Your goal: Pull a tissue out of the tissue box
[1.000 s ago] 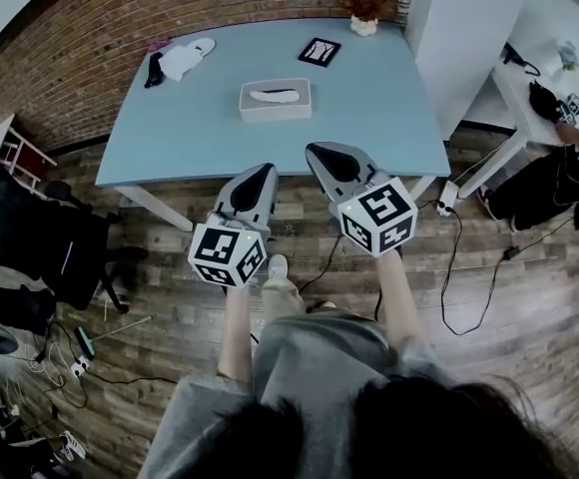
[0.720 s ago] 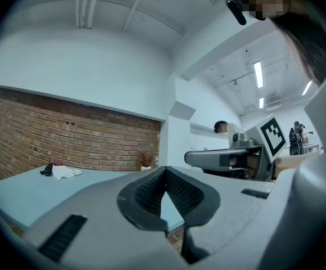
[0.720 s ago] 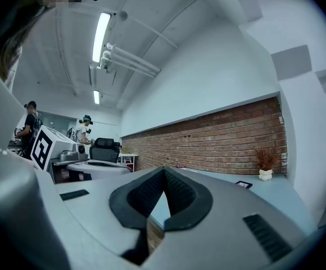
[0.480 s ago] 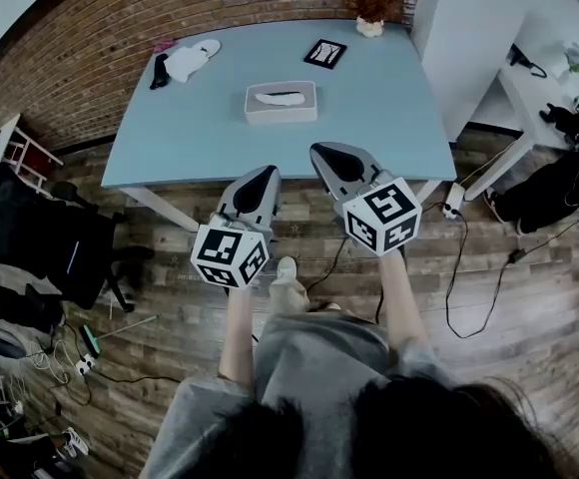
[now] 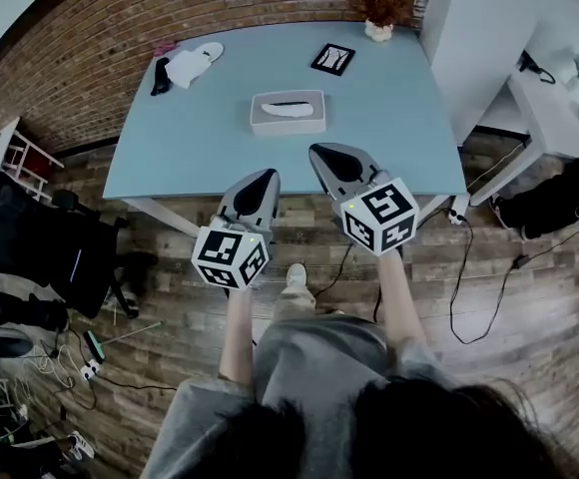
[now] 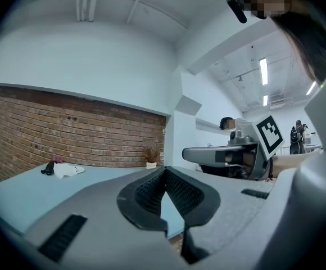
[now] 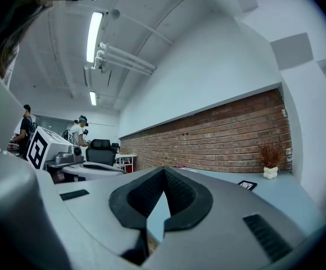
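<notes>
A white tissue box with a tissue lying in its slot stands in the middle of the light blue table. Both grippers are held level over the wooden floor, short of the table's near edge. My left gripper is shut with nothing in it. To its right, my right gripper is likewise shut and empty, its tip just over the table's edge. In both gripper views the jaws hide the box.
At the table's far left lie a white cloth and a black item. A black framed picture and a small potted plant sit at the far right. A black chair stands left, a white desk right, and cables cross the floor.
Both grippers have come forward toward the table's near edge, still shut. The table and tissue box now sit closer and lower in the head view.
</notes>
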Demonstrator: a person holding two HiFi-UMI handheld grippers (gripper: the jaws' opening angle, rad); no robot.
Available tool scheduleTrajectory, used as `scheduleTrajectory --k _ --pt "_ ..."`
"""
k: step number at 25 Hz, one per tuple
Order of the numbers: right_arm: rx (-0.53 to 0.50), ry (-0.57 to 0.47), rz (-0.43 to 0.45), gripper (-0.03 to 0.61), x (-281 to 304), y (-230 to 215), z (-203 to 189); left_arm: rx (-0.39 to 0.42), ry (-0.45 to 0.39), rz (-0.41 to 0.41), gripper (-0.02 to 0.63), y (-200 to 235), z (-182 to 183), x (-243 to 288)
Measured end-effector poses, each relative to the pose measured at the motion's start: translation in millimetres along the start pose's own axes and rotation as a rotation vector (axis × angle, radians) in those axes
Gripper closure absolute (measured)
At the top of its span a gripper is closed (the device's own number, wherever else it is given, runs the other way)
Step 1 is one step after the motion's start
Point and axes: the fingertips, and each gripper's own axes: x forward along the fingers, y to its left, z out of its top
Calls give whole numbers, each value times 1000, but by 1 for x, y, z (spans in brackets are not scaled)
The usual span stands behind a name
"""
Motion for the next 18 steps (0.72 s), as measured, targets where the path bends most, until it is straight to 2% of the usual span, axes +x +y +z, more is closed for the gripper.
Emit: scheduleTrajectory --k 5,18 --pt "11 12 -8 580 19 -14 -5 -6 5 -41 611 12 0 19" --pt "40 70 -21 580 67 -43 -29 -33 57 -50 611 54 -19 55"
